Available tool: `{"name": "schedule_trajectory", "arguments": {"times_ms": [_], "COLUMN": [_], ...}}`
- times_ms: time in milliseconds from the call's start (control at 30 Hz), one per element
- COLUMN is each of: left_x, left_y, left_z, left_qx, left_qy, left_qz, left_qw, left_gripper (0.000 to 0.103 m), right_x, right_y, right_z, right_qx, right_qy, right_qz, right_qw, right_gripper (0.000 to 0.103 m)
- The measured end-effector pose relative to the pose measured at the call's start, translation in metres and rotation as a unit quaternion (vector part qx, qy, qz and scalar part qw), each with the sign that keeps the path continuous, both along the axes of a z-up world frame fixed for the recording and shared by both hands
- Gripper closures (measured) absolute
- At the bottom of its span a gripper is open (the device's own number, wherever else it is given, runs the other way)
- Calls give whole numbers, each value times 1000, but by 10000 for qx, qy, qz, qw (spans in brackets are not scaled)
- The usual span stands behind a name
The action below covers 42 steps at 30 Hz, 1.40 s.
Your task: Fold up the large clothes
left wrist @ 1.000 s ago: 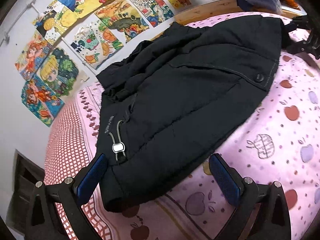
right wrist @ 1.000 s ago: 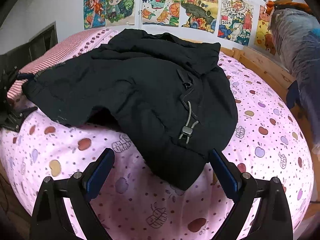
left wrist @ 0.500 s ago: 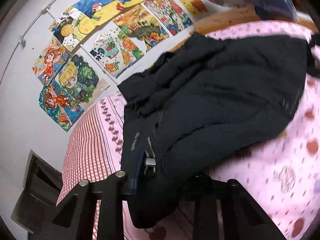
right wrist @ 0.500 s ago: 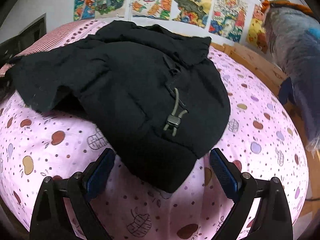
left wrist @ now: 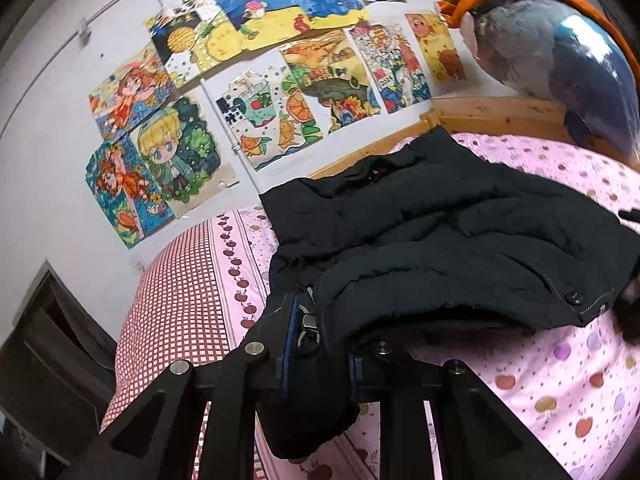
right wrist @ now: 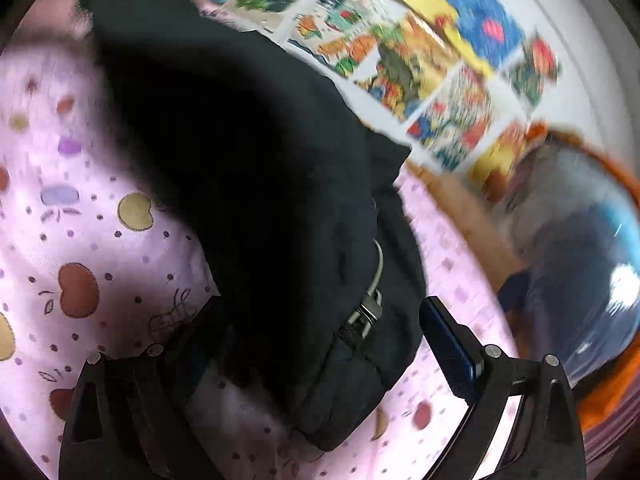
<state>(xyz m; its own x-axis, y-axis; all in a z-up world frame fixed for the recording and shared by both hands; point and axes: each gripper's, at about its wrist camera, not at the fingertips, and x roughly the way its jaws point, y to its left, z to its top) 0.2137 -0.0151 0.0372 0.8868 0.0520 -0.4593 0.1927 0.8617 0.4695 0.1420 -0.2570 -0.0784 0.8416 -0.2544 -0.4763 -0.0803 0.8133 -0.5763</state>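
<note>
A large black padded jacket [left wrist: 440, 248] lies spread on the pink apple-print bed sheet [left wrist: 560, 380]. My left gripper [left wrist: 320, 344] is shut on the jacket's hem corner by a grey cord lock [left wrist: 306, 322] and holds it lifted off the sheet. In the blurred right wrist view, the jacket's other hem corner [right wrist: 280, 220] with its cord lock [right wrist: 366, 314] lies between the fingers of my right gripper [right wrist: 320, 344]. The right finger [right wrist: 448, 352] stands wide of the cloth; the left finger is partly hidden by it.
A red-checked pillow [left wrist: 176, 300] lies at the bed's left. Drawings [left wrist: 260, 80] cover the wall behind. A wooden bed frame [left wrist: 500, 112] runs along the back. A blue and grey plush [left wrist: 560, 60] sits at the right, also in the right wrist view [right wrist: 580, 260].
My left gripper closed on the hem corner and lifted it. My right gripper moved forward and tilted until the other hem corner lay between its open fingers.
</note>
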Motion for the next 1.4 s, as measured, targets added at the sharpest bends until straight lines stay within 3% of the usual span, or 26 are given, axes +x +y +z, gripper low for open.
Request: {"name": "schedule_trajectory", "arguments": {"times_ms": [167,233,333,500,700,767,900,967,1033,1200,1400], "left_x": [17,26,35,41,32,28,14,0,-13,-51,-98], "left_y": [-3,-5,-6,-7,-4,-2,3,6,8,14,11], "left_z": [20,29,38,43,43,40,28,17,8,-11,-1], "left_qx": [-342,-474,-636,-787,-865,-892,-914,-956,-970,-876,-711], "left_qy": [47,72,119,191,218,220,240,247,166,-64,-243], "left_qz": [109,164,235,370,431,443,465,537,612,553,246], "left_qw": [9993,9987,9976,9960,9951,9948,9944,9937,9933,9946,9969], "left_gripper": [85,86,86,86,86,86,86,87,87,87,87], "right_x": [-14,-15,-6,19,10,-1,-13,-16,-19,-36,-77], "right_y": [10,13,16,23,16,11,2,-3,-6,-30,-46], "right_z": [20,26,23,18,27,30,34,37,40,45,63], "right_qx": [387,712,806,890,729,644,758,1026,1361,1796,1897], "right_qy": [-90,44,180,22,-798,-1005,-1092,-1012,-1004,-1244,-1702], "right_qz": [333,567,627,150,-490,-510,-491,-417,-392,-317,-256], "right_qw": [9987,9958,9946,9959,9929,9915,9899,9887,9848,9753,9666], "right_gripper": [10,10,10,10,11,18,55,82,91,95,96]}}
